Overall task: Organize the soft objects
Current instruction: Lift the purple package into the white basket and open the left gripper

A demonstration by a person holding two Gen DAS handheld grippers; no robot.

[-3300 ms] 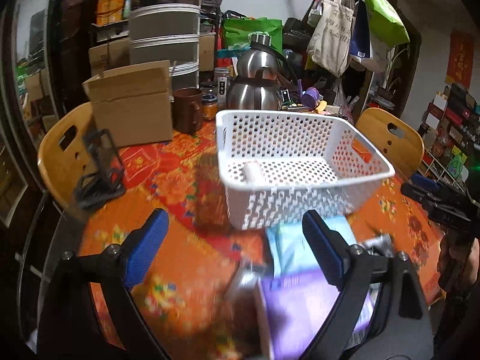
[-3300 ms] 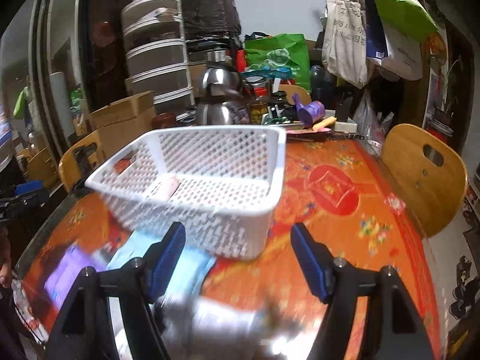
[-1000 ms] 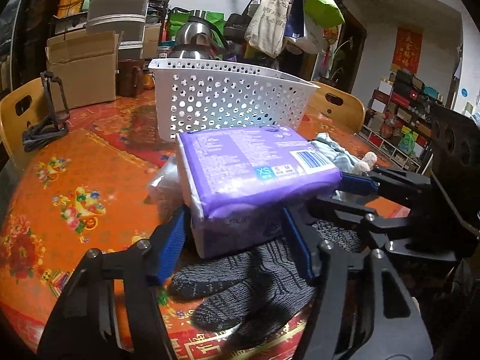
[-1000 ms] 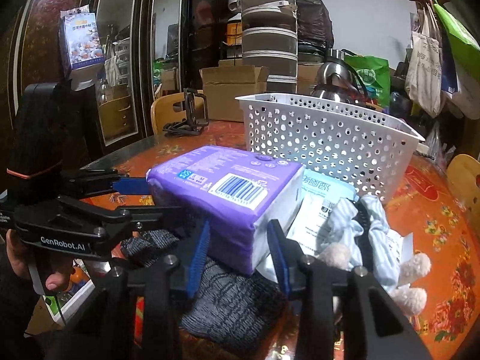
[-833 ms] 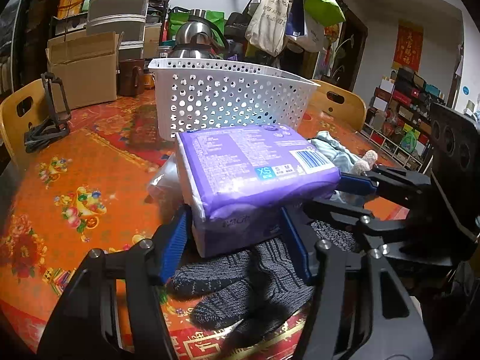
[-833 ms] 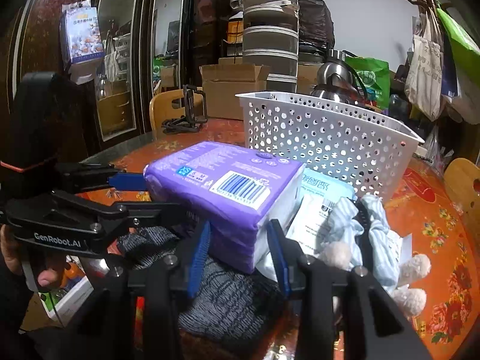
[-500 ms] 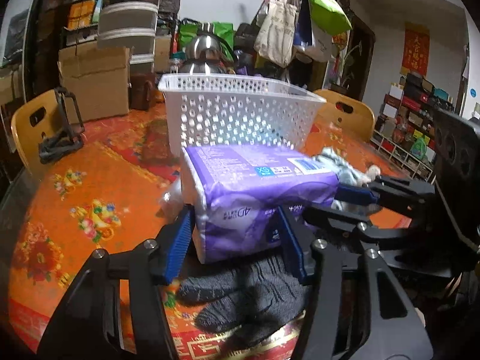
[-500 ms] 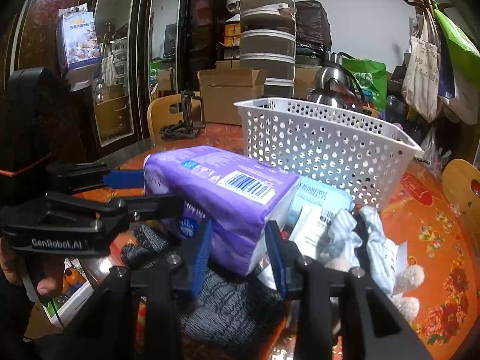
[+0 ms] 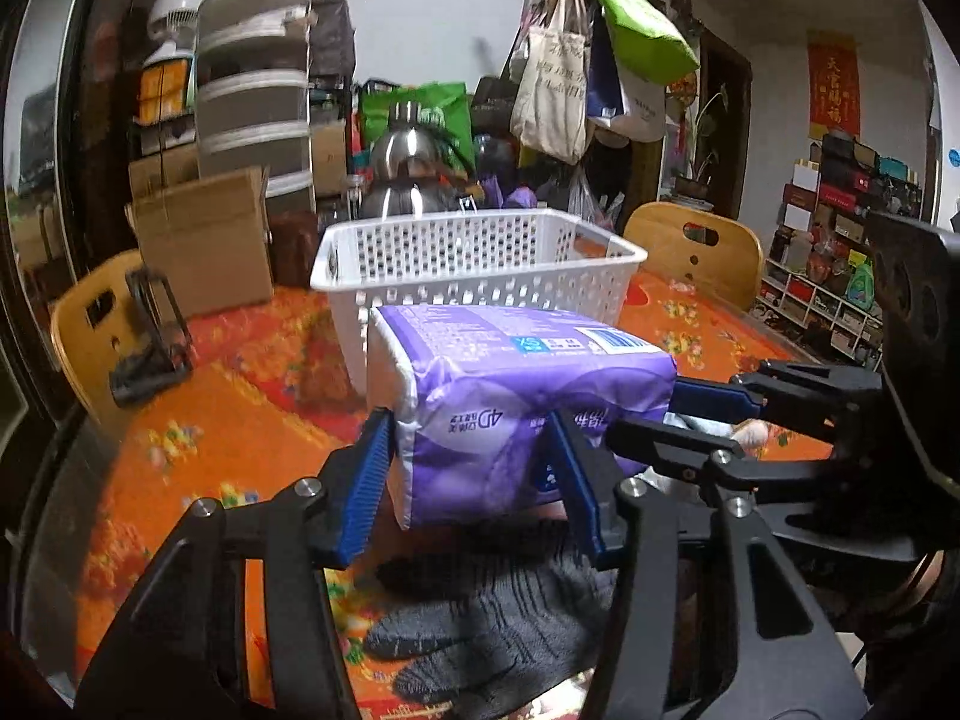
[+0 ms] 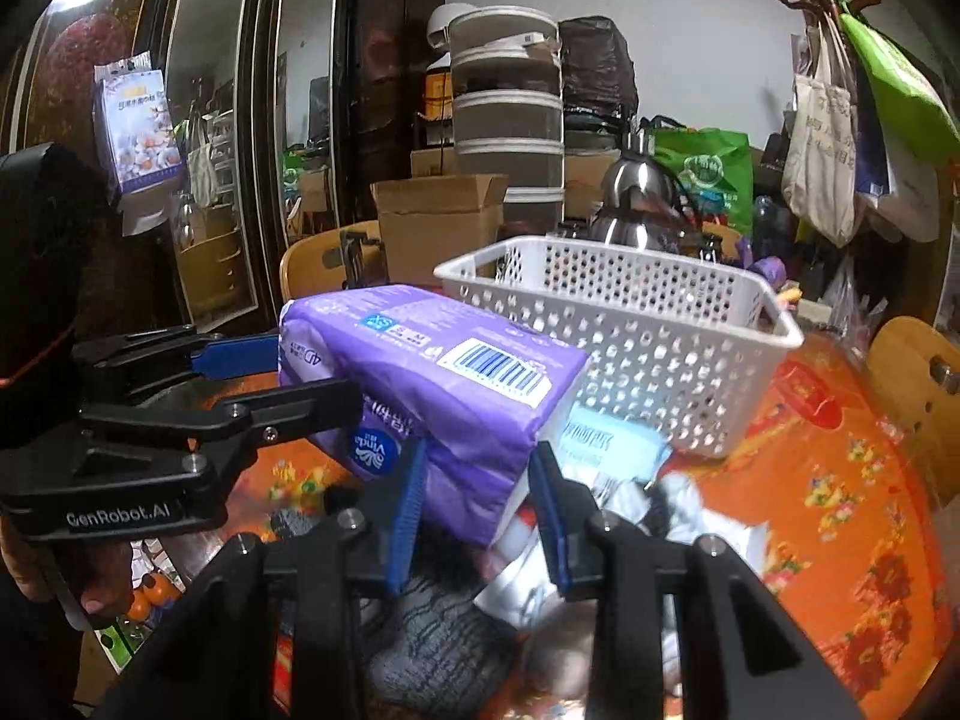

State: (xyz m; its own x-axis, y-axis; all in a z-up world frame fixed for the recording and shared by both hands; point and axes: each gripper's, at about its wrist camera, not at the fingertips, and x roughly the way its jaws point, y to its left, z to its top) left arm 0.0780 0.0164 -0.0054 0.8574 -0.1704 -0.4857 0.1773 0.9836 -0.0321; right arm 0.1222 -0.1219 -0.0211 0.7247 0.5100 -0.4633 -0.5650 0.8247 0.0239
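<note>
Both grippers are shut on a purple soft pack [image 9: 516, 396], which also shows in the right wrist view [image 10: 432, 384], and hold it lifted above the table. My left gripper [image 9: 474, 468] pinches one end, my right gripper [image 10: 477, 498] the other. The white perforated basket [image 9: 480, 264] stands just behind the pack on the orange tablecloth; it also shows in the right wrist view [image 10: 630, 330]. A dark grey knitted glove [image 9: 492, 618] lies under the pack. A light blue packet [image 10: 606, 444] and a pale cloth [image 10: 672, 504] lie in front of the basket.
A cardboard box [image 9: 204, 246], a steel kettle [image 9: 408, 174] and stacked drawers [image 9: 258, 108] stand behind the basket. Wooden chairs sit at the left [image 9: 90, 324] and the right [image 9: 690, 246]. A black stand [image 9: 150, 342] rests at the table's left edge.
Both grippers have raised the purple pack off the pile, and it now hangs level with the basket's rim. The glove and the other soft things stayed on the table.
</note>
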